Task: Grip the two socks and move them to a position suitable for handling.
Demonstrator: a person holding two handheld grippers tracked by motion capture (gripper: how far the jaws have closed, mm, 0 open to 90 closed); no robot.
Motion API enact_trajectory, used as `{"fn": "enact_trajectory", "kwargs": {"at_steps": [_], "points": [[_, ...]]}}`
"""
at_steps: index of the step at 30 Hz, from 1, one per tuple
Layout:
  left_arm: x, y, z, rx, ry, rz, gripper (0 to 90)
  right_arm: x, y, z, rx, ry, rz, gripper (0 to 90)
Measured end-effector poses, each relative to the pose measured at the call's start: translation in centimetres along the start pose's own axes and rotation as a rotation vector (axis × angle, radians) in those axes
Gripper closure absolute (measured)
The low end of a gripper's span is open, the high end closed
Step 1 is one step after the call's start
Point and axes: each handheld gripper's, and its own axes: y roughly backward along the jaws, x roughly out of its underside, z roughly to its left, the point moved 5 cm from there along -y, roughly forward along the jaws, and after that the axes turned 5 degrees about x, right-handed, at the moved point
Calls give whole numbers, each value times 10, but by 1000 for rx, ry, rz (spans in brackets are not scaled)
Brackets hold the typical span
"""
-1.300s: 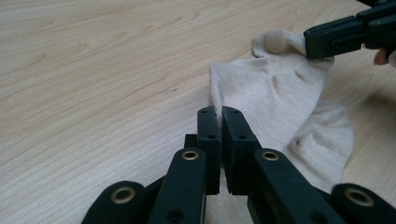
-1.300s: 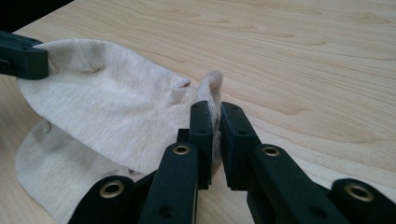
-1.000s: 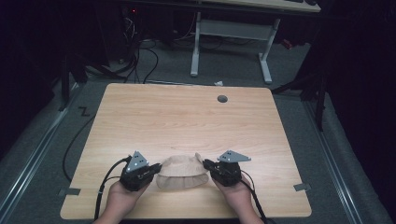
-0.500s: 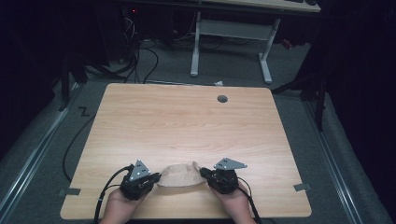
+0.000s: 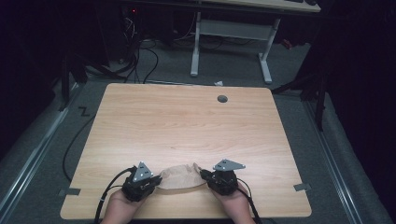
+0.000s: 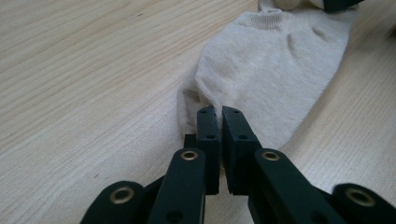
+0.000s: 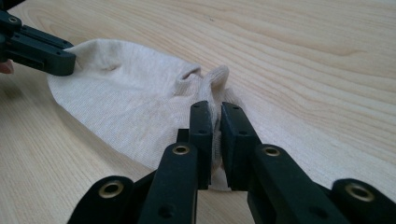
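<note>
One beige sock lies on the tabletop at 6 o'clock, close to the near edge; a narrow strip of bare wood separates it from that edge; it is stretched between the two grippers. Left gripper at 7 o'clock, clenched on the sock's left end; in the left gripper view the jaws stand nearly together with knit fabric pinched at their tips. Right gripper just right of 6 o'clock, clenched on the sock's right end, by the ribbed cuff; in the right gripper view fabric sits between the jaws, and the cuff bunches just beyond them. Both hands enter from the bottom edge; left hand, right hand; one cable trails from each gripper off the near edge.

Open room: the whole span from centre to 12 o'clock, and out to 3 and 9 o'clock, is bare; one round cable hole near the far edge at about 1 o'clock.

Surface: light wood grain, rounded corners. Room: dim; grey carpet floor; a white-legged desk beyond at 12 o'clock, cables on the floor at 11 o'clock; tape marks on the carpet beside the near corners.

Count: 1 sock; 2 grippers; 2 hands; 1 cable hole.
</note>
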Motion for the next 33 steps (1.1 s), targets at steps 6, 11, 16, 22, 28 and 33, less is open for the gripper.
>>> {"fn": "enact_trajectory", "kwargs": {"at_steps": [6, 11, 16, 22, 28, 33], "points": [[1, -5, 0, 6, -3, 15, 838, 1, 1, -4, 23, -14, 12, 833], [0, -8, 1, 4, 0, 18, 808, 3, 1, -7, 40, -24, 16, 810], [-1, -8, 1, 7, -2, 11, 728, 0, 4, -9, 56, -17, -4, 710], [-9, -2, -5, -48, -54, -37, 575, -7, 10, -4, 62, 25, -71, 687], [-12, -4, -17, -26, -124, -53, 834, 0, 4, 0, 86, 86, 22, 882], [-9, -28, -9, -46, -77, 20, 841, 9, -7, -7, 97, 69, 101, 885]]}}
